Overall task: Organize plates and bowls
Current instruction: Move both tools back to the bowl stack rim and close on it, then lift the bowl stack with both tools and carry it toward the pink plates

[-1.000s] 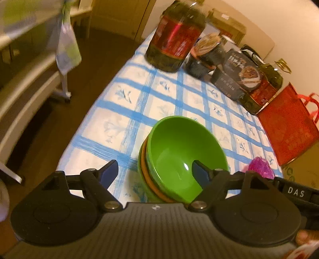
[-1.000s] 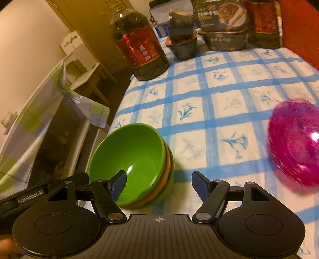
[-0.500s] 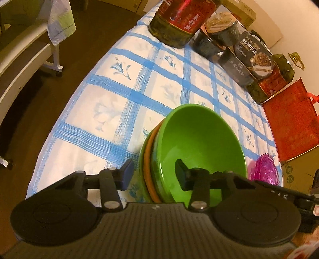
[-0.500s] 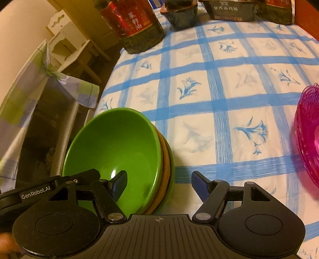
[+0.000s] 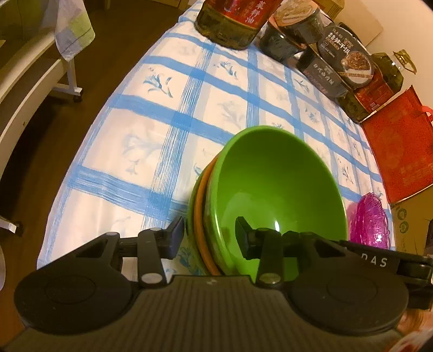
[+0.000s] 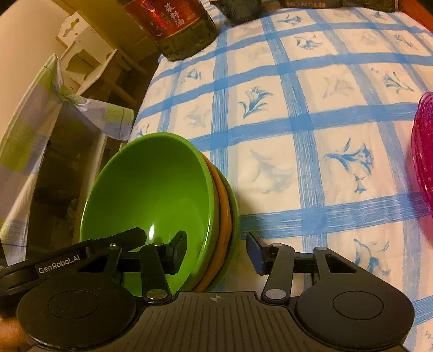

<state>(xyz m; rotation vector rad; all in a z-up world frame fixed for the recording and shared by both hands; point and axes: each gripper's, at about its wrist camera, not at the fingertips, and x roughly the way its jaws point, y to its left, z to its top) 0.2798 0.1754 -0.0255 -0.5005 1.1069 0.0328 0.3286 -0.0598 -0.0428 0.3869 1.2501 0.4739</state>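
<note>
A stack of nested bowls, green [image 5: 273, 184] on top, an orange rim [image 5: 199, 216] and another green one below, sits tilted at the near left part of the table. My left gripper [image 5: 209, 235] has its jaws around the stack's left rim, one finger inside the top bowl. My right gripper [image 6: 216, 250] has its jaws around the stack's [image 6: 151, 189] right rim, left finger inside the bowl, right finger outside; a gap shows beside the right pad. A pink ribbed plate [image 5: 369, 222] lies to the right, also seen in the right wrist view [image 6: 423, 151].
The table carries a blue-checked cloth [image 6: 297, 113]. At its far end stand a large oil bottle [image 5: 230, 21], dark food tubs and boxes [image 5: 335, 65] and a red bag [image 5: 400, 146]. A white chair with a checked cloth [image 6: 40, 116] stands left of the table edge.
Both grippers have moved in onto the bowl stack and narrowed their jaws around its rim. The stack now sits closer and more tilted in both views.
</note>
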